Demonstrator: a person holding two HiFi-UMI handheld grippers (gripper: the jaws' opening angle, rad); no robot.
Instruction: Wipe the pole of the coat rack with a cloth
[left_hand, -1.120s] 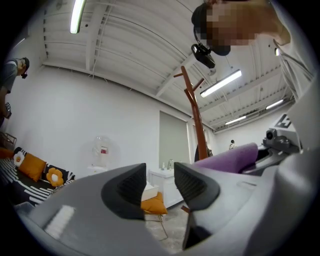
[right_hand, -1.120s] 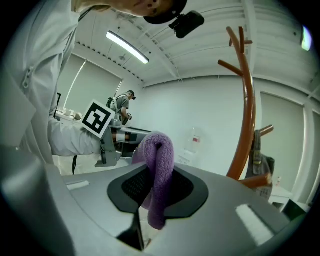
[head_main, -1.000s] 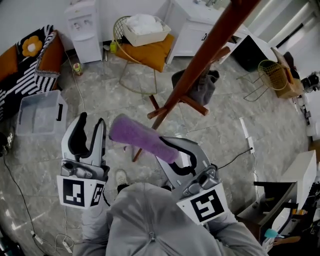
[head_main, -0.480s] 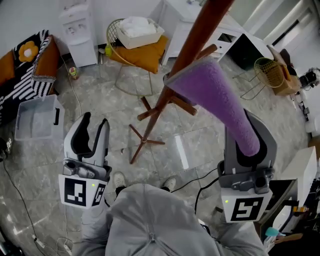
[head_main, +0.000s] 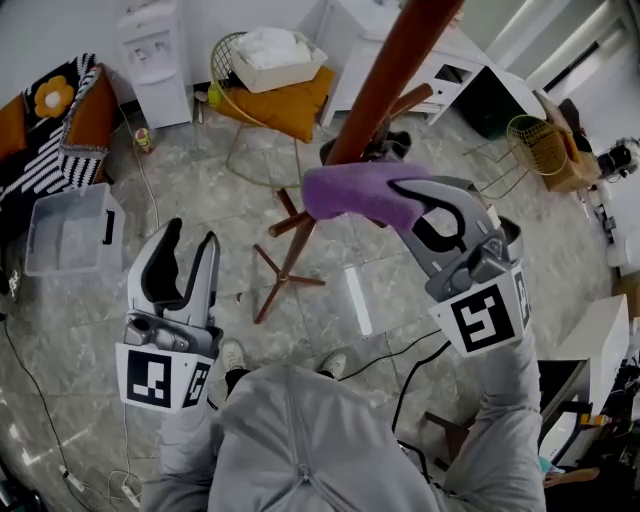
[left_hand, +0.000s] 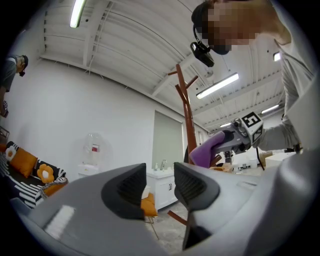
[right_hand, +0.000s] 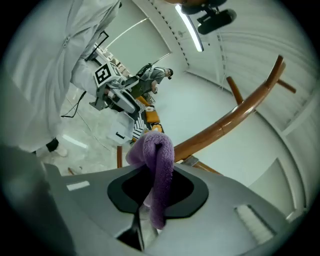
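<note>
The brown wooden coat rack pole (head_main: 395, 70) slants from the top of the head view down to its crossed feet (head_main: 285, 275) on the floor. My right gripper (head_main: 395, 205) is shut on a purple cloth (head_main: 355, 192), whose free end reaches the pole's right side about halfway up. In the right gripper view the cloth (right_hand: 157, 170) hangs folded between the jaws, with the pole (right_hand: 235, 120) passing just behind it. My left gripper (head_main: 185, 265) stands open and empty at the lower left, well away from the pole. The left gripper view shows the pole (left_hand: 187, 125) and the cloth (left_hand: 206, 150) beyond its jaws.
A wire chair with an orange cushion (head_main: 290, 105) and a white basket (head_main: 270, 55) stands behind the rack. A clear plastic bin (head_main: 65, 230), a water dispenser (head_main: 160, 55) and a striped sofa (head_main: 45, 140) are at the left. A gold wire basket (head_main: 540, 140) sits right. Cables cross the floor.
My right gripper swung from low centre up to the right, then turned left, bringing the cloth to the pole. The left gripper has barely moved.
</note>
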